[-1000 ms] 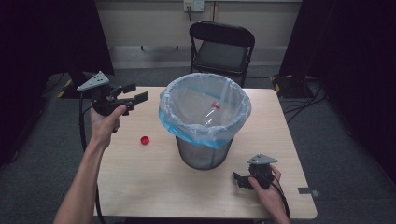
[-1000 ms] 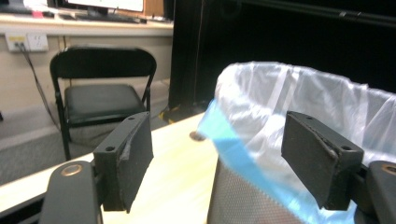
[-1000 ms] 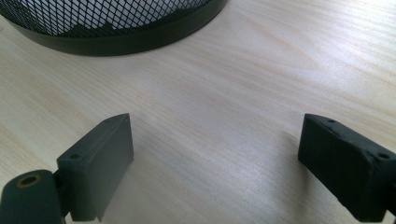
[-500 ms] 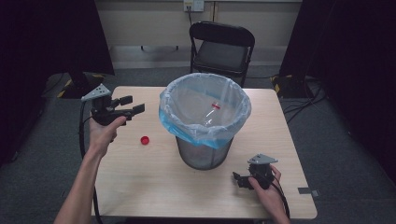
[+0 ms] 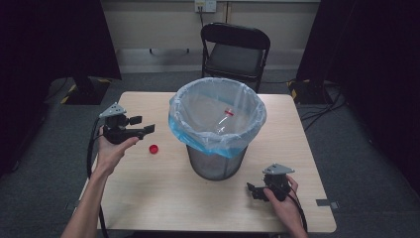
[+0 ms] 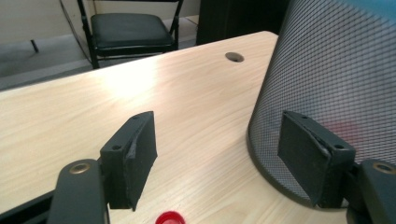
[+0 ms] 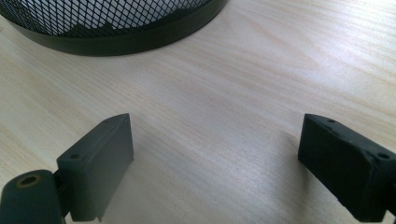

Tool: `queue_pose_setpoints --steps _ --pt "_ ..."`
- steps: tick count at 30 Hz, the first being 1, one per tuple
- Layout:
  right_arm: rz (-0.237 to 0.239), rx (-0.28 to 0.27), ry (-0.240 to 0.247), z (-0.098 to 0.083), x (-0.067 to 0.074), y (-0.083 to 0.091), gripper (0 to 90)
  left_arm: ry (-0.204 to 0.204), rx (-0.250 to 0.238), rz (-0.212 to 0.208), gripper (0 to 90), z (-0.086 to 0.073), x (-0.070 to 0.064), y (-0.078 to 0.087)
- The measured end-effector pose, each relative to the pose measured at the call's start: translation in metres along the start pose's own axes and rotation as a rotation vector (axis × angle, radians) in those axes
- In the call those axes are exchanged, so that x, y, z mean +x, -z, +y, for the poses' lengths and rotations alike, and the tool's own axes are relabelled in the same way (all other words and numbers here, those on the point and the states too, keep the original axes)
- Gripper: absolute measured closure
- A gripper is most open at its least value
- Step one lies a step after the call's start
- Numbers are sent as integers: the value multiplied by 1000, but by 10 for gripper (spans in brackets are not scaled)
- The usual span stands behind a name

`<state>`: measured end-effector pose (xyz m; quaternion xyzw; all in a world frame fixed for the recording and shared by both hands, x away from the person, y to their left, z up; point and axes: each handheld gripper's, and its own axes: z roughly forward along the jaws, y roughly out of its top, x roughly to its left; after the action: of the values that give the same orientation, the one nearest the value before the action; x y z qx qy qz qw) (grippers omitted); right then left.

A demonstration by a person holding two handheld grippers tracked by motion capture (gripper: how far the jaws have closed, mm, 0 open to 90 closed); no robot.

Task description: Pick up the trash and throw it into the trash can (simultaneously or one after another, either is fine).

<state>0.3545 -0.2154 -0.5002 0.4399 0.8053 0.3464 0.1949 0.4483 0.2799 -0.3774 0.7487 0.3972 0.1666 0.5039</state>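
Both forearms are bare, with no sleeve in sight. Each hand carries matte black tongs: the left tongs (image 5: pixel 141 126) and the right tongs (image 5: pixel 251 191) each wear a grey three-cornered plate on top and trail a black cable. Their jaws are blocky black bars faced with flat dark pads (image 6: pixel 142 156), with small screw holes and a brass-coloured bushing at the base.

A light wooden table (image 5: pixel 148 198) bears a mesh bin (image 5: pixel 216 163) and a red cap (image 5: pixel 154 148).
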Motion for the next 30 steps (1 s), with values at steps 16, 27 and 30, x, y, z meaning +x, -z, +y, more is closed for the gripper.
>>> queue_pose_setpoints --steps 16,27,30 --pt "-1 -1 0 0 0 0 95 25 225 31 347 -53 22 -41" --pt "-1 -1 0 0 0 0 95 44 320 61 416 -77 31 -58" --pt "-1 -1 1 0 0 0 95 37 355 59 417 -81 30 -63"
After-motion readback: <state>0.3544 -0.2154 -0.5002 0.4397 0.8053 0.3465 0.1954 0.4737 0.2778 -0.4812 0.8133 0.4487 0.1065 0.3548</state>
